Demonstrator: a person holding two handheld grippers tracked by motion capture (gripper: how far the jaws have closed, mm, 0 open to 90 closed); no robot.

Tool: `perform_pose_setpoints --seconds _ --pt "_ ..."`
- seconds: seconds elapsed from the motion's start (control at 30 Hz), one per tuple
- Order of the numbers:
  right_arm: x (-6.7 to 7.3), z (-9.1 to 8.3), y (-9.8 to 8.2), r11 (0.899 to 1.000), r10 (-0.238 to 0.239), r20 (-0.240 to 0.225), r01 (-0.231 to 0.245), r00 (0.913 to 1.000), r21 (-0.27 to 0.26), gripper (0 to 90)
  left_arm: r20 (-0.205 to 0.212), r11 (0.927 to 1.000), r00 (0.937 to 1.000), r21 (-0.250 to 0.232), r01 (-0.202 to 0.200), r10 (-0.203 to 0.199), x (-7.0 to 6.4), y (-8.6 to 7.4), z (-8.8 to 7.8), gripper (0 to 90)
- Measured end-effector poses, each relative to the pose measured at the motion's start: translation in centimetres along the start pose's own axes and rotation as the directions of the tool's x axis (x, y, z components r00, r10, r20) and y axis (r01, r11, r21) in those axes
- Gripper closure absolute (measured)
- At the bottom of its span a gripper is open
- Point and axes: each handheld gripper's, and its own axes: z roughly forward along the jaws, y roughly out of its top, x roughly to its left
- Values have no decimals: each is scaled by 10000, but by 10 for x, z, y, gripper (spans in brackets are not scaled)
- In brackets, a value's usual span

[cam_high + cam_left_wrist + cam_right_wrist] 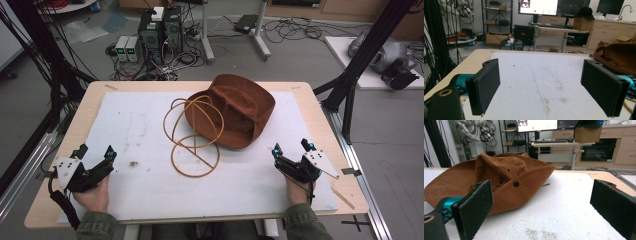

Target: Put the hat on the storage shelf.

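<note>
I am holding my left gripper and right gripper near the tabletop's near corners, fingers released; the hat is lying toward the far edge, its cord looping loose and risking snagging

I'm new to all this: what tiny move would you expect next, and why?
Probably the right gripper eases forward toward the hat. Both grippers are open and holding nothing, the hat lies just ahead of the right one, and its cord sprawls loose on the mat.
</note>
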Motion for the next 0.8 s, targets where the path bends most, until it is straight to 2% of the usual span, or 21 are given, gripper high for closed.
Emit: perform_pose_setpoints --seconds 0.8 --pt "-2 4 -1 9998 -77 -39 77 10000 179 38 -29 9999 10000 103 19 -18 2 -1 0 161"
